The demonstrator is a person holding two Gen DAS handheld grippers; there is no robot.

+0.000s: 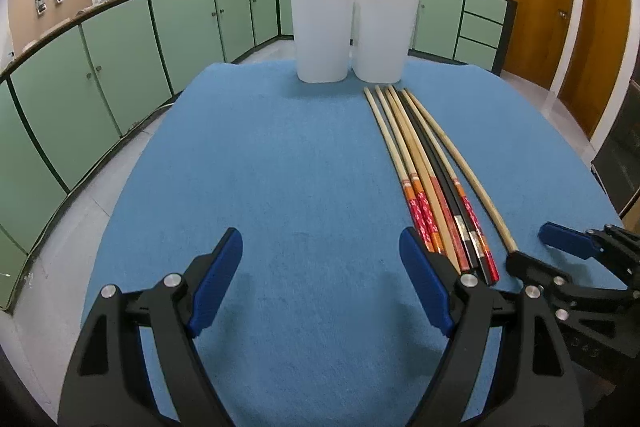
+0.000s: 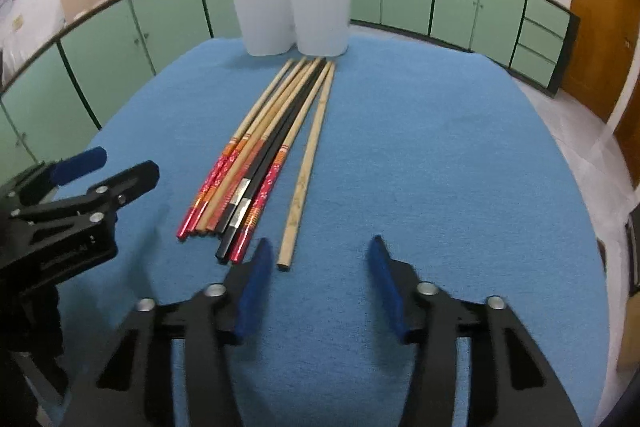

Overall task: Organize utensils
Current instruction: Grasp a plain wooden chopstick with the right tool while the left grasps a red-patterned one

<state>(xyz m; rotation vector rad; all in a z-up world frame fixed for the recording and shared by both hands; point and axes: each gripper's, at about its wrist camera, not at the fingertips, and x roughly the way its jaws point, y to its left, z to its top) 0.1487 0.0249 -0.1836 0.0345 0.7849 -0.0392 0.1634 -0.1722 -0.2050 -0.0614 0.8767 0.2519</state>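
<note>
Chopsticks are laid as one bundle on the blue table cloth, tips toward the white two-part holder at its far edge — aligned for transfer, it is judged. The right gripper is held partly open, empty, near their butt ends; the left gripper — wide, empty — is kept alongside

Wooden chopsticks; smooth white plastic holder; matt blue cloth
</note>
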